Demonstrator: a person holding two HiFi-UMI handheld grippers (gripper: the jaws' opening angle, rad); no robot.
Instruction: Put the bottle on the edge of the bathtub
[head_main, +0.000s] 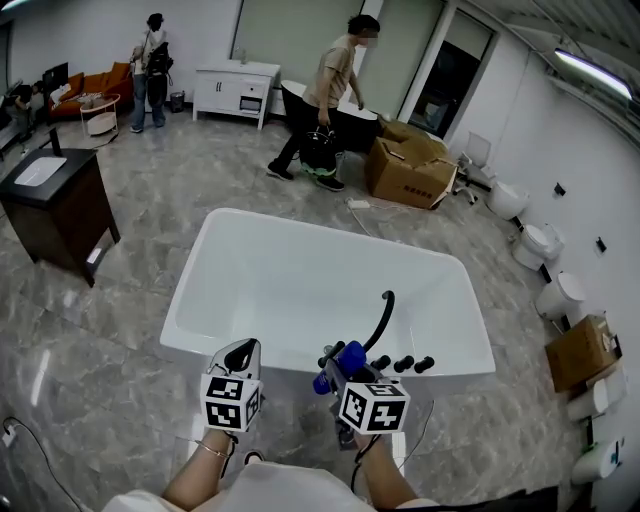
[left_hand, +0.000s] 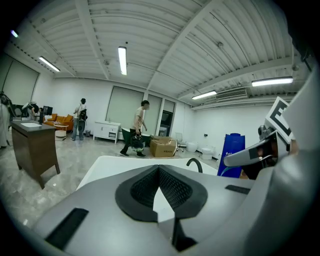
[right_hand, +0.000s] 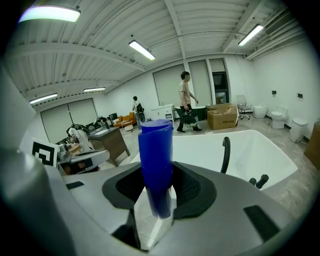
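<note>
Head view: from above, steeply down onto the bathtub
Left gripper view: low, near the rim, facing across the room
Right gripper view: low, facing likewise
Shared: bathtub, black faucet, walking person

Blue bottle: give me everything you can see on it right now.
The blue bottle looks like opaque, glossy plastic, a plain cylinder with a slightly stepped top section. It stands roughly upright, clamped low on its body between the jaws of the right gripper; nothing else touches it. In the head view it is held in the air by the near rim of the white bathtub, close to the black tap, not yet set down.
</note>
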